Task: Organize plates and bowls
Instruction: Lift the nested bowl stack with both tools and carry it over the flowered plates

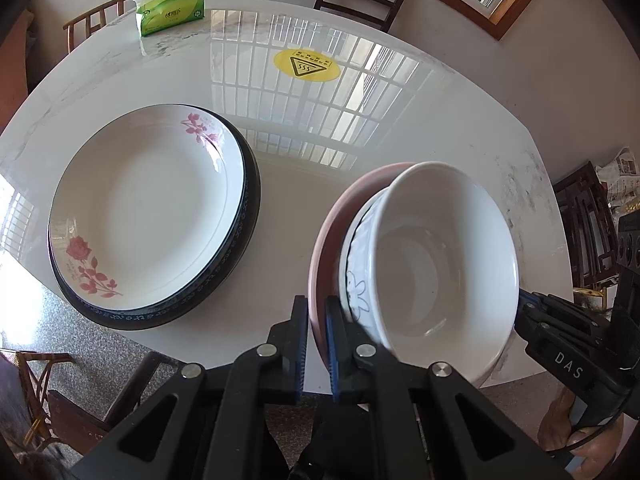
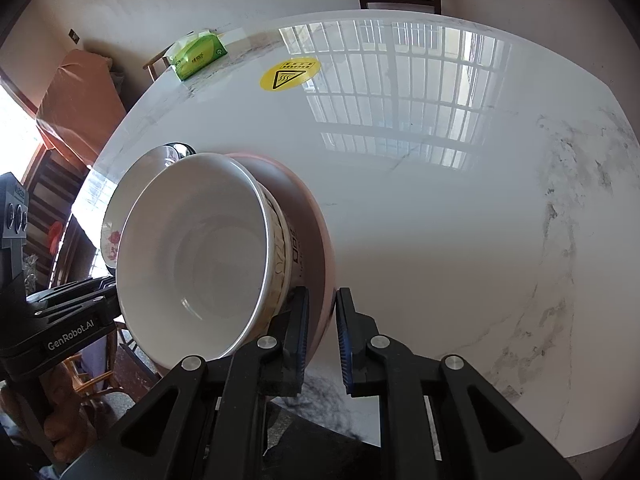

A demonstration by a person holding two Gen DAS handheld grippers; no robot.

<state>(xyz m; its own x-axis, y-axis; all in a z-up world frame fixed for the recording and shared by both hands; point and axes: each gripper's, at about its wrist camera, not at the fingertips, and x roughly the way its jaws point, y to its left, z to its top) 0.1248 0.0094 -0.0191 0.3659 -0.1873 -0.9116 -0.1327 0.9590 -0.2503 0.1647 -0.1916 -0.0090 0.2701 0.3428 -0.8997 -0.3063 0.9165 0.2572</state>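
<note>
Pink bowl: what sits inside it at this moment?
A white bowl, empty inside, is nested in the pink bowl. A patterned rim shows between them, possibly another bowl. The pink bowl's floor is covered. Left gripper and right gripper clamp its rim.

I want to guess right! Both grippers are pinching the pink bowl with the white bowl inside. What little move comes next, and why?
Probably a slow, level lift straight up. The left gripper and right gripper each pinch an opposite side of the pink bowl, and the white bowl sits nested inside it, so tilting might shift it. The plate stack lies apart, to the left.
</note>
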